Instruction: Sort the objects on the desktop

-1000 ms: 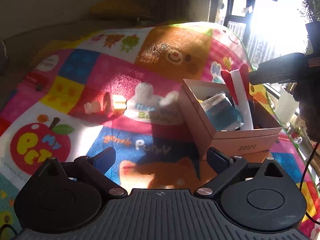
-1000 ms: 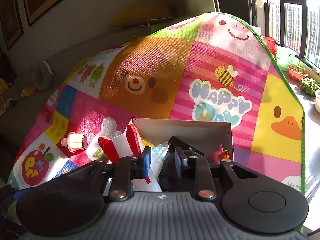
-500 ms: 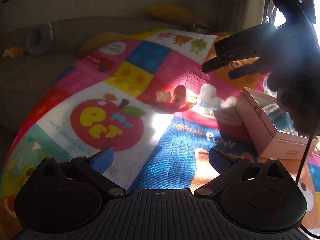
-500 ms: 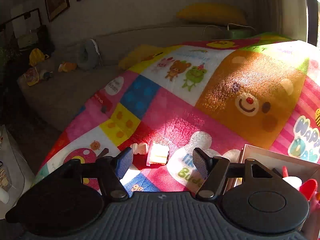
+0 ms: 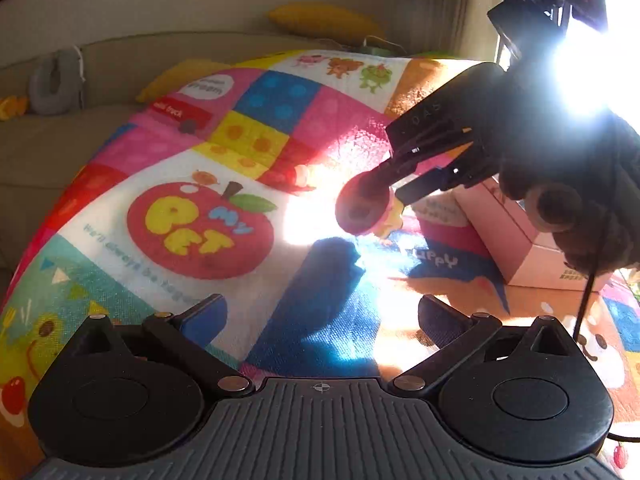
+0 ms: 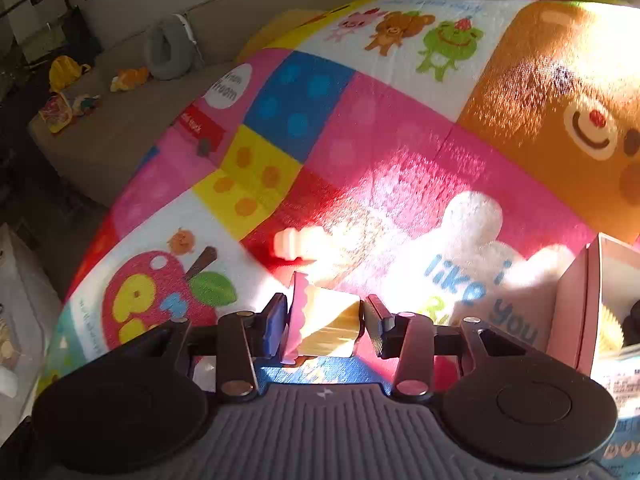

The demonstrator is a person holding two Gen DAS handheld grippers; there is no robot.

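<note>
Between the fingers of the right gripper (image 6: pixel 323 322) we find the pink-topped toy cupcake (image 6: pixel 320 320), lying on its side on the play mat (image 6: pixel 360 128). Jaws have just been closing; both pads appear to meet it. We advise a firm, centred squeeze before lifting toward the pink box (image 6: pixel 576 300). Right gripper pitches steeply down; left gripper (image 5: pixel 320 316) hangs released and empty.
</note>
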